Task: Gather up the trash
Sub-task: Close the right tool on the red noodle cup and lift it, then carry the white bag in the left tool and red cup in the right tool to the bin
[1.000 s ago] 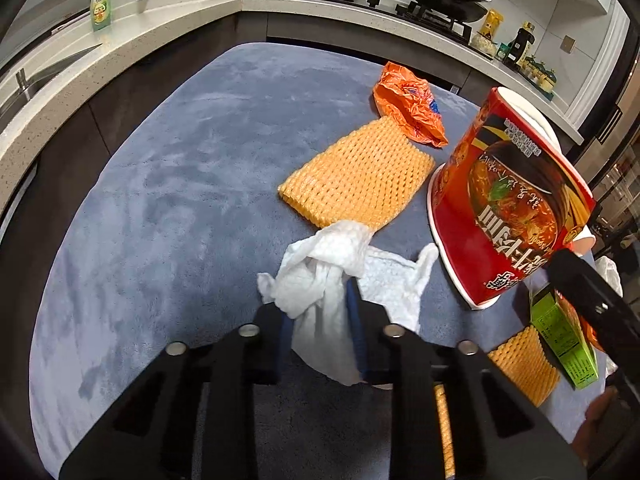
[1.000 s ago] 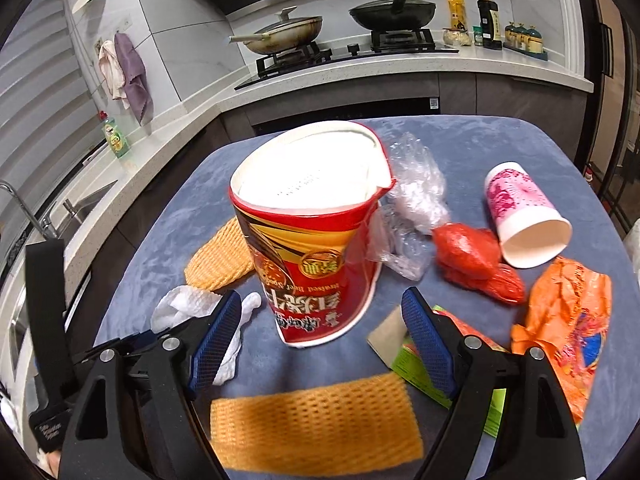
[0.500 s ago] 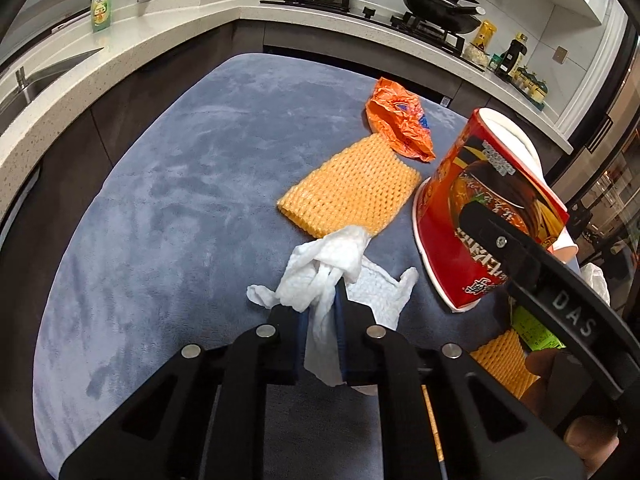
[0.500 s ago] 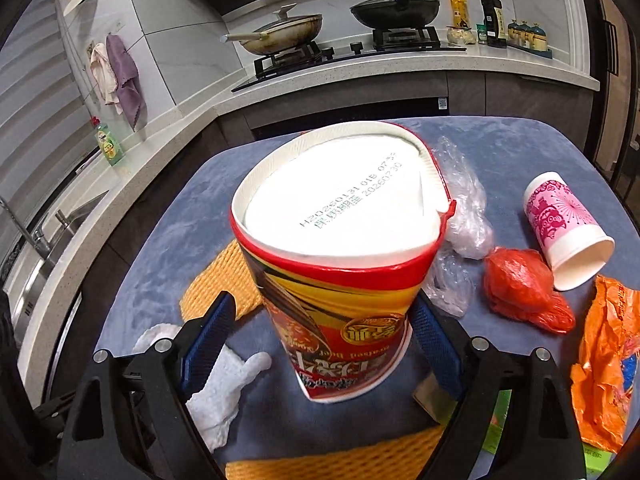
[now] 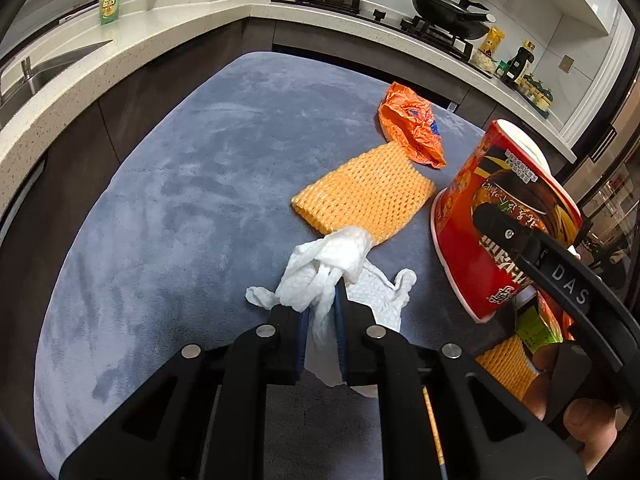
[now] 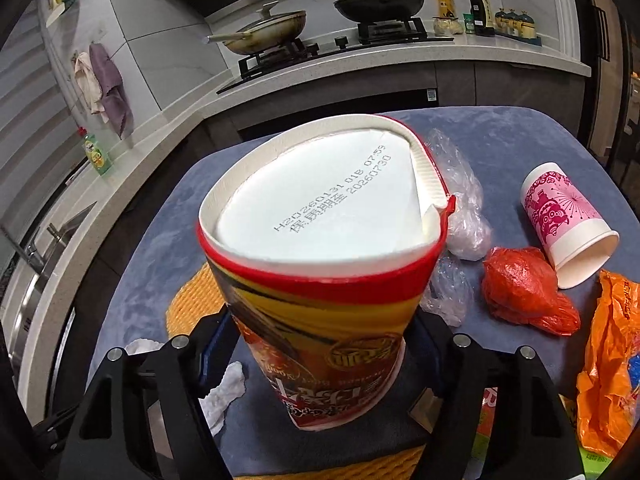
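my left gripper [image 5: 320, 312] has its jaws pinched on the soft, weightless tissue [image 5: 324, 264] at six o'clock. my right gripper [image 6: 320, 356] jaws are closing around the upturned noodle cup [image 6: 320, 264], dead centre: light, crushable card, best taken low on its walls.

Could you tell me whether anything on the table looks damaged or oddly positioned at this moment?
Yes. The red noodle cup stands upside down and tilted, its base rim squashed out of round and split at one corner. The right gripper is closing around it. Further right, the pink paper cup lies tipped on its side.
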Motion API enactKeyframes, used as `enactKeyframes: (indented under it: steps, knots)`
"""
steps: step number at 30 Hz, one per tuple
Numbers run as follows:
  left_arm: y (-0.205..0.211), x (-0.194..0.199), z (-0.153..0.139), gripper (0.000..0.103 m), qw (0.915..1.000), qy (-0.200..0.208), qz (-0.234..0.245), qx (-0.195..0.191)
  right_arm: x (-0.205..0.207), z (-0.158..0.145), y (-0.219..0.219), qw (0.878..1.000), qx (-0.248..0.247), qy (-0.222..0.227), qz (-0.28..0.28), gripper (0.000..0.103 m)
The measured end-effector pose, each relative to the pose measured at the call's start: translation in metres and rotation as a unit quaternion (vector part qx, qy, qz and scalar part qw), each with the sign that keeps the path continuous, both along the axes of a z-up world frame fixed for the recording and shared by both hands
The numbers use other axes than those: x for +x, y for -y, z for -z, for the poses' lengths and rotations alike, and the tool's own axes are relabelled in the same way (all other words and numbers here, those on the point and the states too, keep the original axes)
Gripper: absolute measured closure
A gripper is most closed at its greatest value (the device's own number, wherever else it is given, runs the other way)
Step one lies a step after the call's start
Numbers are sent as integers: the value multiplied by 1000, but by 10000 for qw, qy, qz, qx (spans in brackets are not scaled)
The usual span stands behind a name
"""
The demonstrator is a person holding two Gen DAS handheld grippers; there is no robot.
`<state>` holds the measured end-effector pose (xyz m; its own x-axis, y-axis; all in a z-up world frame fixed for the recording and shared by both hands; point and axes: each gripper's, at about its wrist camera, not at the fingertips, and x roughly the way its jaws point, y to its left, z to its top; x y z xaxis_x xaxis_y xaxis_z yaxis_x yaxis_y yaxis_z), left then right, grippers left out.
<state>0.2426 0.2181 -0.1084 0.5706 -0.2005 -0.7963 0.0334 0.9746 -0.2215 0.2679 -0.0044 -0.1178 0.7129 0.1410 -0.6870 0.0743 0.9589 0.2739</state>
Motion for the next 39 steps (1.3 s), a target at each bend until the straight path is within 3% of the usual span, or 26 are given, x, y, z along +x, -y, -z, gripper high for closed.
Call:
enactKeyframes:
  steps: [21,29,39]
  knots:
    - [50,-42,-84,94,9941,879,617,-148,-73,-73,41,9954,88,947,55,38]
    - [104,-61,-118,94,9853,1200,1190,-227,-114,-106,88,9892,133,1385,466,38]
    - [198,-89,-149,94,9664,1558,2038,-171,-171,-134,168,9771,8,1775,1169,38]
